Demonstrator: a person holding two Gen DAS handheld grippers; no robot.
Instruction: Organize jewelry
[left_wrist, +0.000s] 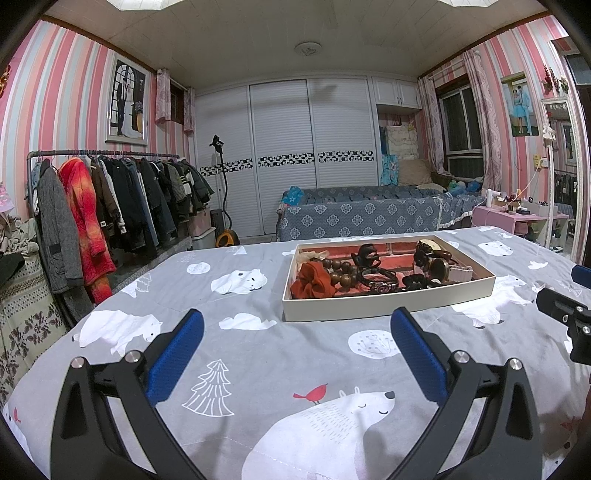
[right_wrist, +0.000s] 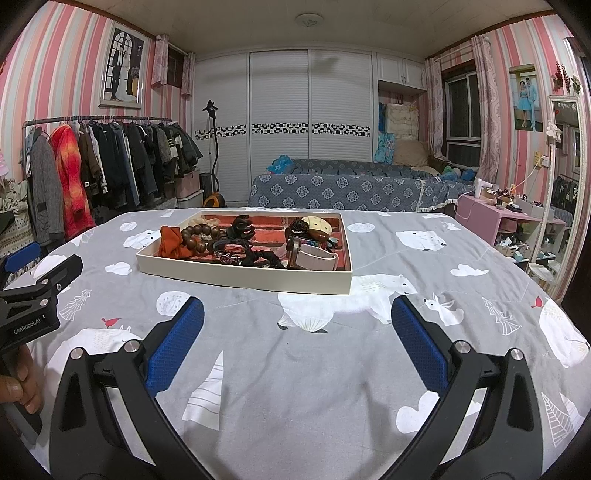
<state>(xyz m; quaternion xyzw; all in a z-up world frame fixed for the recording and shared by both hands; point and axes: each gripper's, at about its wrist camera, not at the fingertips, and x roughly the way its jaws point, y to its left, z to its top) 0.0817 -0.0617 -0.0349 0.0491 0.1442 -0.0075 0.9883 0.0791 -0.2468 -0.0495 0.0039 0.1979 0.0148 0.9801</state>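
Note:
A shallow white tray (left_wrist: 369, 304) with a red lining sits on the grey polar-bear cloth; it also shows in the right wrist view (right_wrist: 240, 275). In it lie an orange scrunchie (left_wrist: 310, 282), a brown bead bracelet (left_wrist: 341, 271), a black hair claw (left_wrist: 365, 254), dark bracelets (left_wrist: 380, 278), a watch with a white strap (right_wrist: 316, 256) and a beige oval piece (right_wrist: 316, 223). My left gripper (left_wrist: 297, 325) is open and empty, short of the tray's near wall. My right gripper (right_wrist: 297, 314) is open and empty, near the tray's front right corner.
The table is covered by the grey cloth (left_wrist: 258, 369). A clothes rack (left_wrist: 110, 195) stands to the left, a blue-covered sofa (left_wrist: 369, 212) behind the table, a pink side table (right_wrist: 509, 218) and a mirror (right_wrist: 565, 177) to the right.

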